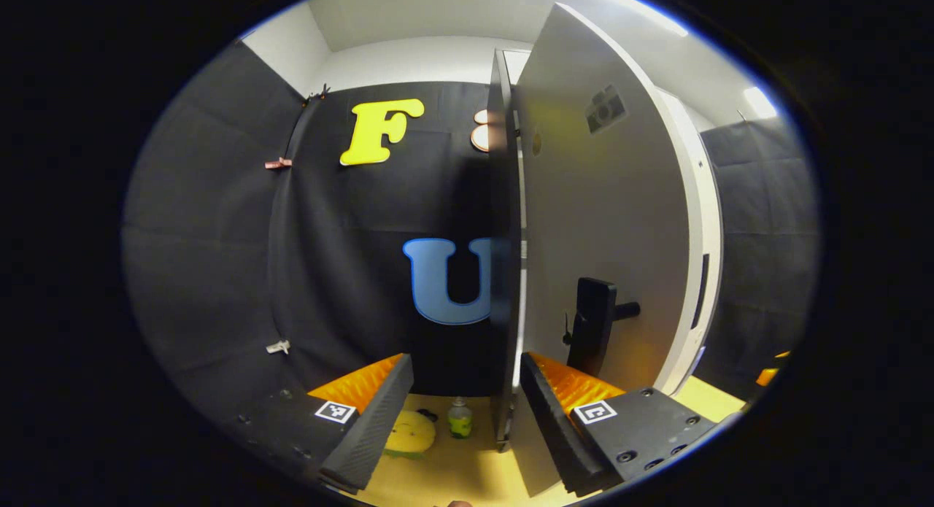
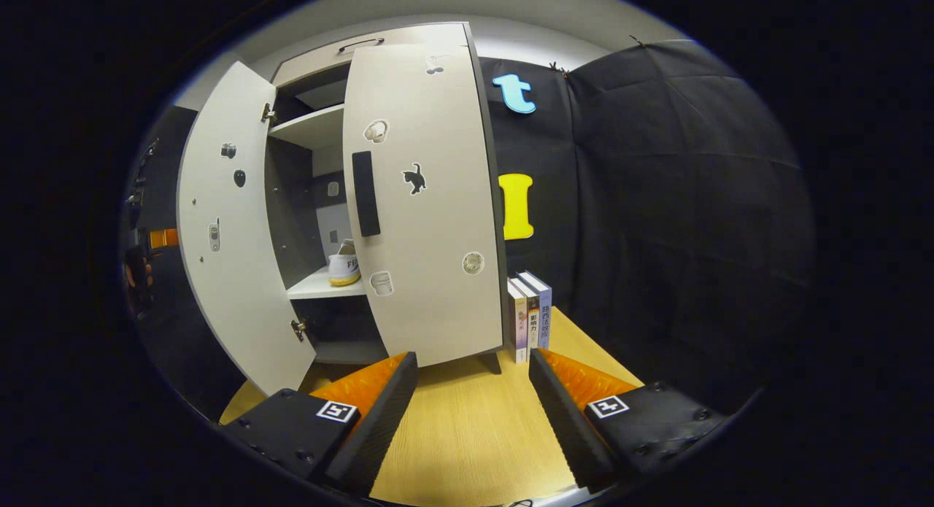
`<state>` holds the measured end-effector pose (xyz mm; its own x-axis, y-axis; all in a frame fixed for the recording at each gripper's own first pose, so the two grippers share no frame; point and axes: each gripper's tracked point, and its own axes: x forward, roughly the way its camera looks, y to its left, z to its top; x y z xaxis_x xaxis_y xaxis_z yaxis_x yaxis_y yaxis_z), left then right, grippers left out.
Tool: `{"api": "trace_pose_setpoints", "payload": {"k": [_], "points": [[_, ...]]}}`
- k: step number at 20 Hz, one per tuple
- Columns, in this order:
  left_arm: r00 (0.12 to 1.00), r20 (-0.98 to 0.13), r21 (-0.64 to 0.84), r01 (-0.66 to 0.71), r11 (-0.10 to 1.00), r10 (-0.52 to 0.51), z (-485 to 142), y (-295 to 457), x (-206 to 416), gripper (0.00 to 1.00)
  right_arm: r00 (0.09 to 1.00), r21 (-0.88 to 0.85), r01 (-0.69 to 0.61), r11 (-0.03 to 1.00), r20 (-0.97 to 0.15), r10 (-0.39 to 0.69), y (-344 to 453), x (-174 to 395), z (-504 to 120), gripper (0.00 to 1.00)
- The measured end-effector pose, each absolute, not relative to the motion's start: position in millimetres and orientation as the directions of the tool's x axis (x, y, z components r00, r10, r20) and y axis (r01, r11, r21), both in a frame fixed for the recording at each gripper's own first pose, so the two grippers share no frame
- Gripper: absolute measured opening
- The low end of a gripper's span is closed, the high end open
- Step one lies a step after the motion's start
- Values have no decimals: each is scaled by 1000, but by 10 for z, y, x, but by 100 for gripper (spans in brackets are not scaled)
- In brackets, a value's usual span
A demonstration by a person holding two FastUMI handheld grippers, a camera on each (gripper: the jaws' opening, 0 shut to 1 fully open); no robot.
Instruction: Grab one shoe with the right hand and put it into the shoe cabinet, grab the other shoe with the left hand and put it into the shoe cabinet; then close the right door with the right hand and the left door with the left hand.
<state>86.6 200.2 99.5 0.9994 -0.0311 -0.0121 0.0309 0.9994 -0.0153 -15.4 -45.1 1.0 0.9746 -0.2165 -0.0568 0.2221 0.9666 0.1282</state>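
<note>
left claw [image 1: 463,412] open | left door [image 1: 606,222] edge-on | shoe [image 2: 344,268] shelved

Both views are sharp at the centre and bend hard toward the rim, so the door [image 1: 606,222] ahead of the left tool [image 1: 463,419] bows into a curve. Bright ceiling strips [image 1: 759,102] glare high and to the right of that tool. The cabinet [image 2: 321,222] interior beyond the right tool [image 2: 471,412] lies in shadow, while the tabletop [image 2: 467,419] between its fingers is evenly lit.
</note>
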Motion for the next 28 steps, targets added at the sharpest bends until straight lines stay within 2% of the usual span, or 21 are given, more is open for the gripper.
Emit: {"api": "trace_pose_setpoints", "payload": {"k": [3, 4, 7, 8, 13, 15, 16, 22, 24, 28], "points": [[999, -15, -35, 44, 998, -45, 1016, 1841, 872, 96, 977, 118, 209, 971, -52, -204, -468, -18, 82, 99], [999, -18, -26, 40, 999, -41, 1023, 1788, 874, 93, 977, 111, 211, 971, -40, -208, -485, 7, 126, 99], [999, -40, 2, 21, 1000, -21, 1024, 1584, 874, 93, 979, 95, 206, 974, -23, -204, -513, 50, 189, 99], [999, -39, -5, 28, 1000, -28, 1035, 1499, 883, 89, 980, 101, 200, 975, -24, -199, -524, 57, 186, 99], [997, -41, -44, 59, 997, -61, 1042, 914, 1033, 96, 988, 117, 149, 982, -56, -143, -703, 240, 152, 99], [994, -39, -74, 95, 993, -98, 1039, 577, 1080, 91, 992, 120, 123, 985, -49, -118, -809, 297, 187, 99], [994, -39, -83, 100, 991, -104, 1043, 439, 1070, 94, 993, 119, 115, 986, -44, -110, -887, 335, 204, 99], [1000, -7, -65, -11, 998, 10, 911, 76, 859, 92, 999, 123, 36, 992, -39, -32, -1266, 520, 217, 99], [999, -8, -72, -49, 996, 49, 796, -5, 732, 94, 999, 122, 10, 993, -39, -5, -1339, 571, 212, 98], [997, -14, -108, -78, 991, 77, 604, -100, 485, 94, 998, 138, -46, 989, -32, 51, -1301, 601, 271, 98]]}}
